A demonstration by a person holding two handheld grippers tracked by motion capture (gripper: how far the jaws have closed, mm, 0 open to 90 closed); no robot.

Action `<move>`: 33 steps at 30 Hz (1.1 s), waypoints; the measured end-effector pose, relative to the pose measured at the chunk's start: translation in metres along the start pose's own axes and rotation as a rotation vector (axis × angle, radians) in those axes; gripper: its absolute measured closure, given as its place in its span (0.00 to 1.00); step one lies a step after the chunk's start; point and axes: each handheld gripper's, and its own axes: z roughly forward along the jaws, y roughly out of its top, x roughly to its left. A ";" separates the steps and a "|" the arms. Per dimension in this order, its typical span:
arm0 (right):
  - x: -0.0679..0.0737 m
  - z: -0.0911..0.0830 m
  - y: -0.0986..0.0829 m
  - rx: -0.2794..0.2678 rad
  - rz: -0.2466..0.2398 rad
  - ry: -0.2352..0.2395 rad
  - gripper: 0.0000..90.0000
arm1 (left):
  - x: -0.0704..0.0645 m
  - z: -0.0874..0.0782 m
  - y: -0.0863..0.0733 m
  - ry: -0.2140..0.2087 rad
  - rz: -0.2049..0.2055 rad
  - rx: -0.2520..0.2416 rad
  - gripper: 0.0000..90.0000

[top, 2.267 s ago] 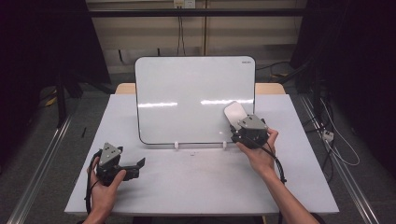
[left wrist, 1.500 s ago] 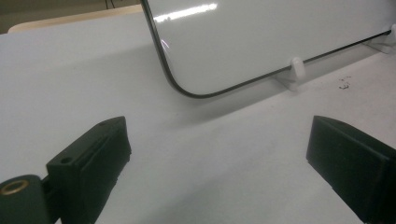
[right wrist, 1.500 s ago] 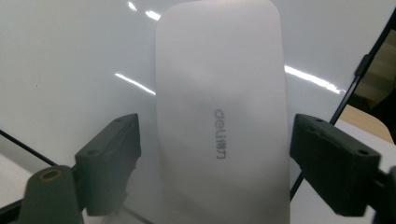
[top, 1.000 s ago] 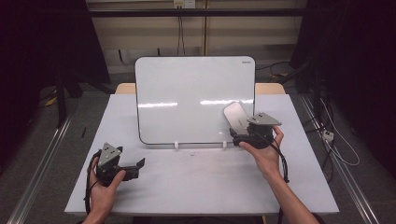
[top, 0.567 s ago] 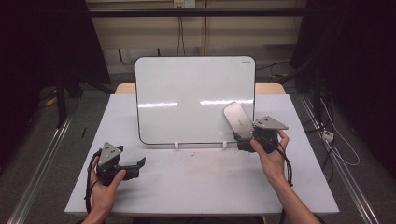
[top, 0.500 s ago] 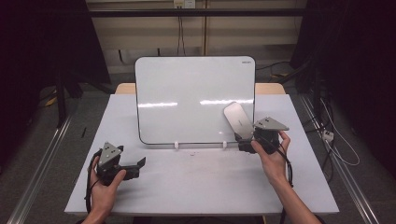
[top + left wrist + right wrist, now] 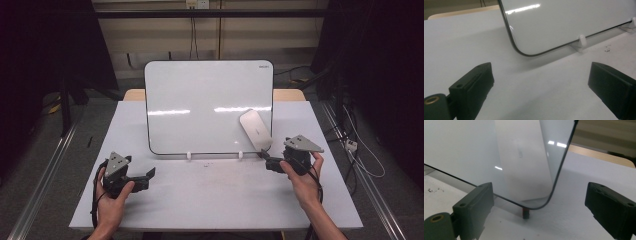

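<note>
Now right gripper [image 7: 267, 162] released eraser [image 7: 255, 130], withdrawn

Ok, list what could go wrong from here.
1. The pale oblong pad seems propped against the whiteboard near its lower right corner, with the right gripper open beside it. Nothing grips the pad, so it may slide or topple.
2. The whiteboard stands on small white feet. A nudge from that gripper could shift or tip it, and the pad with it.
</note>
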 end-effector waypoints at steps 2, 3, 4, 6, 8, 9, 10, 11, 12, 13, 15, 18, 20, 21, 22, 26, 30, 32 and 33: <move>-0.002 -0.003 -0.003 -0.003 0.004 -0.004 0.09 | 0.000 0.000 0.000 0.000 0.001 -0.001 0.06; -0.003 -0.005 -0.004 -0.007 0.008 -0.010 0.09 | 0.000 0.000 0.000 -0.003 0.003 -0.002 0.06; -0.004 -0.006 -0.006 -0.012 0.011 -0.015 0.10 | 0.000 0.000 0.000 0.001 0.005 0.000 0.07; -0.005 -0.009 -0.009 -0.017 0.021 -0.015 0.10 | -0.001 -0.001 0.000 0.003 0.006 -0.004 0.06; -0.006 -0.012 -0.013 -0.015 0.025 -0.012 0.10 | -0.001 -0.001 0.000 0.003 0.004 -0.007 0.06; -0.006 -0.013 -0.015 -0.012 0.027 -0.011 0.10 | -0.001 -0.001 0.000 0.004 0.004 -0.006 0.06; -0.007 -0.014 -0.018 -0.008 0.029 -0.010 0.10 | -0.001 -0.001 0.000 0.004 0.002 -0.009 0.06; -0.007 -0.015 -0.021 -0.004 0.032 -0.010 0.10 | -0.001 -0.001 0.000 0.004 0.001 -0.008 0.06; -0.008 -0.016 -0.023 -0.004 0.032 -0.012 0.10 | -0.001 -0.002 0.000 0.005 -0.001 -0.007 0.07; -0.008 -0.016 -0.026 0.000 0.037 -0.011 0.10 | -0.001 -0.002 0.000 0.006 0.000 -0.006 0.07; -0.009 -0.018 -0.032 0.004 0.045 -0.010 0.10 | -0.003 -0.003 0.000 0.008 0.005 -0.006 0.07; -0.011 -0.021 -0.039 0.008 0.062 -0.010 0.11 | -0.003 -0.004 0.001 0.007 0.002 -0.011 0.07; -0.013 -0.024 -0.042 0.008 0.060 -0.020 0.11 | -0.003 -0.003 0.000 0.010 0.003 -0.008 0.07; -0.014 -0.025 -0.044 0.011 0.064 -0.019 0.11 | -0.003 -0.004 0.000 0.010 0.000 -0.008 0.07; -0.014 -0.026 -0.046 0.013 0.067 -0.023 0.11 | -0.003 -0.004 0.000 0.010 -0.004 -0.013 0.07; -0.017 -0.030 -0.055 0.009 0.089 -0.031 0.11 | -0.003 -0.004 0.000 0.020 -0.008 -0.010 0.07; -0.018 -0.034 -0.056 -0.013 0.098 -0.039 0.10 | -0.003 -0.004 0.000 0.022 -0.012 -0.008 0.07; -0.018 -0.034 -0.057 -0.003 0.102 -0.039 0.10 | -0.003 -0.003 0.000 0.026 -0.011 -0.002 0.07; -0.018 -0.033 -0.057 0.001 0.098 -0.042 0.10 | -0.002 -0.002 -0.001 0.024 -0.016 -0.002 0.07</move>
